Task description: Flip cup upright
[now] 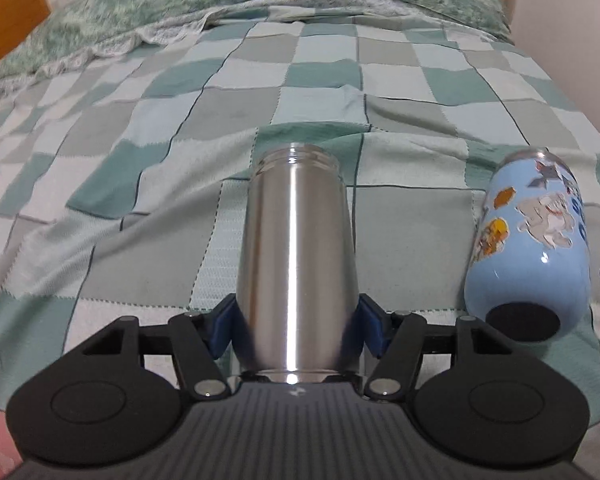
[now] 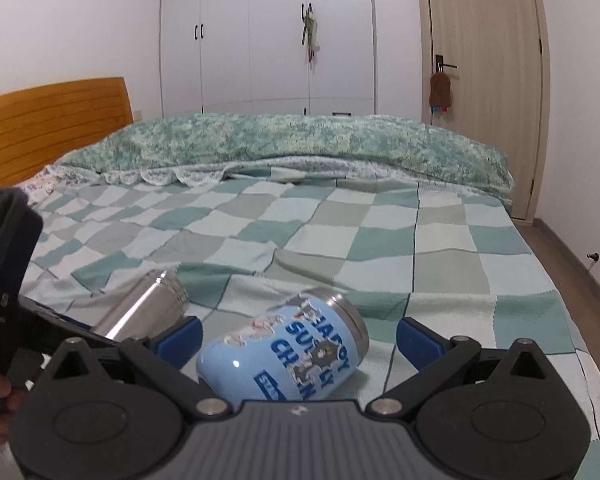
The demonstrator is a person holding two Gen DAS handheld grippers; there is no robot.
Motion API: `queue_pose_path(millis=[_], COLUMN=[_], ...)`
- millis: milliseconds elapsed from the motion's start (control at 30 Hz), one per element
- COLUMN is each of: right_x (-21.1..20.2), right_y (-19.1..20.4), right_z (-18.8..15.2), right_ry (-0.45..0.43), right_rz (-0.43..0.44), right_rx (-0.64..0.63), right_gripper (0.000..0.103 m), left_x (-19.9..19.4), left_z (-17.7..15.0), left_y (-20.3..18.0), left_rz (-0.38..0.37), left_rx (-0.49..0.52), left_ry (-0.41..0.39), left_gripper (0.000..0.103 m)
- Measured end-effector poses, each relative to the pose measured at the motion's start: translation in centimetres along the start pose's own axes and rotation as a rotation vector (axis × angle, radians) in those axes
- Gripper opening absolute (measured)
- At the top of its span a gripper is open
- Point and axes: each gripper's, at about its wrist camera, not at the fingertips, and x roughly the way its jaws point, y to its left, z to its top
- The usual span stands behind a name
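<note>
A bed fills both views, covered by a knitted checkered blanket [image 1: 404, 220] in squares of teal, grey-green and pale mint, its weave coarse and slightly rumpled. Along its far edge lies a mottled green quilt [image 2: 300, 140] with a lace-trimmed hem, rolled into a long soft ridge. Behind it, in the right wrist view, stand a white wardrobe [image 2: 268, 36] with small dark handles, a pale panelled door [image 2: 488, 60] and an orange wooden headboard [image 2: 52, 120] with horizontal slats.

The left gripper [image 1: 298, 322], matte black with blue pads, is clamped on the steel cup [image 1: 296, 264]: both pads press the sides of a smooth, brushed-metal cylinder near its base. The cup points away from the camera, its threaded open mouth at the far end, its body carrying a bright vertical glare. In the right wrist view it is tilted, mouth raised above the blanket.

The right gripper [image 2: 298, 338] is spread wide, its blue pads well apart on either side of the blue cup [image 2: 284, 350] without touching it. That cup lies on its side on the blanket, just beside the steel one: a glossy light-blue barrel with cartoon prints and dark blue lettering, a bare metal rim at its mouth and a round black pad on its base.
</note>
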Motion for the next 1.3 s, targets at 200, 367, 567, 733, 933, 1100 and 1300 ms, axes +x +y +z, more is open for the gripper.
queue_pose_path(millis=[200, 367, 567, 733, 933, 1100, 1300], right_x=[-1.0, -1.9, -2.5, -3.1, -5.1, -7.8, -11.7], right_y=[0.6, 1.0, 1.4, 1.8, 2.7, 4.0, 5.8], right_z=[-0.7, -1.5, -2.2, -2.6, -2.8, -3.0, -3.6], right_ry=[0.051, 0.106, 0.17, 0.196, 0.198, 0.193, 0.186], right_rz=[-0.01, -0.018, -0.017, -0.033, -0.038, -0.042, -0.044], right_rx=[-0.067, -0.133, -0.176, -0.185, -0.196, -0.204, -0.216], right_gripper=[0.103, 0.103, 0.103, 0.103, 0.103, 0.103, 0.103], left_x=[-1.1, -1.6, -2.8, -4.6, -7.4, -10.2, -13.8], left_z=[-0.9, -1.5, -2.4, -3.4, -5.2, -7.3, -10.5], left_y=[-0.1, -0.5, -1.1, -1.6, -2.1, -1.8, -1.0], left_rz=[0.002, 0.01, 0.015, 0.017, 0.021, 0.011, 0.0], left_rx=[0.054, 0.137, 0.212, 0.268, 0.324, 0.333, 0.331], left_ry=[-0.001, -0.015, -0.057, -0.111, -0.164, -0.179, -0.189], left_gripper=[0.063, 0.063, 0.063, 0.062, 0.062, 0.063, 0.063])
